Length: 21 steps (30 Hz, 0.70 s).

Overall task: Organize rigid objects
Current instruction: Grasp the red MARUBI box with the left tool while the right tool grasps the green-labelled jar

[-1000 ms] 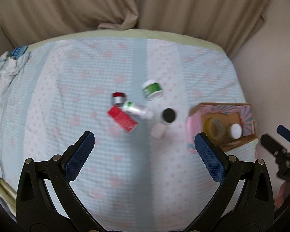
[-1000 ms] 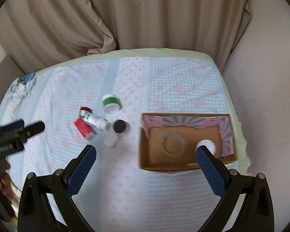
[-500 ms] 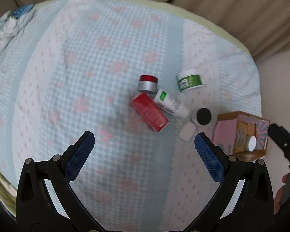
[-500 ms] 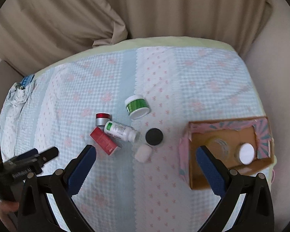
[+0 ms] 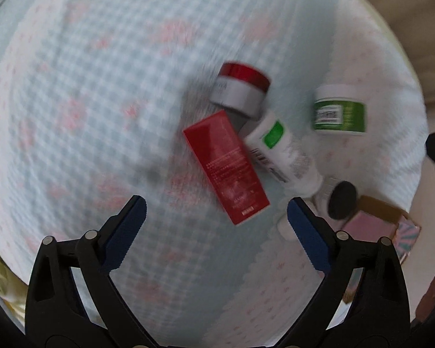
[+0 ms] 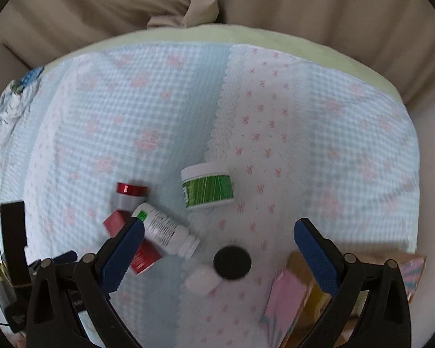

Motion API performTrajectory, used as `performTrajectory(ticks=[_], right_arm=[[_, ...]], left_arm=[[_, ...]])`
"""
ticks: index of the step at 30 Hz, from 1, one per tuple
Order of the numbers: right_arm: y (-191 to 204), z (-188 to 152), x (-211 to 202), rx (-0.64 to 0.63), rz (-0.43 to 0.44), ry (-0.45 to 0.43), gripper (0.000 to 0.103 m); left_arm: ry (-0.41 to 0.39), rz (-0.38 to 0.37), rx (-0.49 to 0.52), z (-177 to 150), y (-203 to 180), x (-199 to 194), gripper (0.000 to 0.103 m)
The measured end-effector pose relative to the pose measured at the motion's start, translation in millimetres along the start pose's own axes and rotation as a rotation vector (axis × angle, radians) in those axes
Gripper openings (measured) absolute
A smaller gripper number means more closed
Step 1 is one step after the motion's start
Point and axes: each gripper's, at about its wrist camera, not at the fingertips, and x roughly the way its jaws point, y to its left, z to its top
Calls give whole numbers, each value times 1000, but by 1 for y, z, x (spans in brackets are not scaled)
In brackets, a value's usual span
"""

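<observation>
Beige curtain behind; a bed with a blue-checked, pink-dotted cover carries everything. The loose items cluster toward its right edge, short of the cardboard box at that edge.

Compared with a second ago, both wrist views sit much closer to the cluster. The left gripper now points straight down, the red box lying just ahead of its fingertips. Jaws wide apart, having just narrowed slightly; nothing between them.

The right gripper has swung from over the cardboard box across to the cluster. Its jaws gape, empty, and frame the black-capped white bottle. The pill bottle leans across the red box; the red-lidded jar and green jar lie beyond.

Reading: both hands are closing in for a pick-up; nothing lifted yet. The red box looks like the left's target.
</observation>
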Motion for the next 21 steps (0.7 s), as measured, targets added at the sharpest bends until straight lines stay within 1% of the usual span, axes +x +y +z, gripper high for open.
performTrajectory(ticks=[2, 3, 4, 6, 8, 12, 15, 16, 17, 19, 21], right_arm=[[0, 8, 18, -15, 0, 25, 103], [-1, 11, 23, -19, 1, 33, 103], [-1, 14, 33, -25, 4, 46, 103], [-1, 18, 46, -32, 9, 67, 103], [-1, 20, 61, -36, 14, 96, 103], [-1, 25, 90, -33, 26, 148, 103], [1, 28, 108, -35, 31, 177, 103], [2, 29, 114, -39, 33, 187, 103], [4, 30, 120, -44, 34, 197, 103], [6, 33, 132, -56, 24, 222, 103], [8, 34, 141, -56, 21, 242, 103]], left_arm=[[31, 3, -40, 3, 2, 17, 95], [43, 0, -63, 5, 4, 23, 93], [50, -2, -79, 7, 5, 27, 90], [63, -4, -106, 10, 6, 36, 89], [71, 0, -129, 13, 6, 44, 85], [83, -19, -185, 19, 8, 55, 75], [87, -17, -203, 22, 9, 62, 70], [90, -25, -211, 23, 9, 65, 65], [95, -33, -219, 24, 7, 67, 62], [102, -42, -219, 23, 2, 71, 50], [95, -31, -194, 21, -6, 72, 48]])
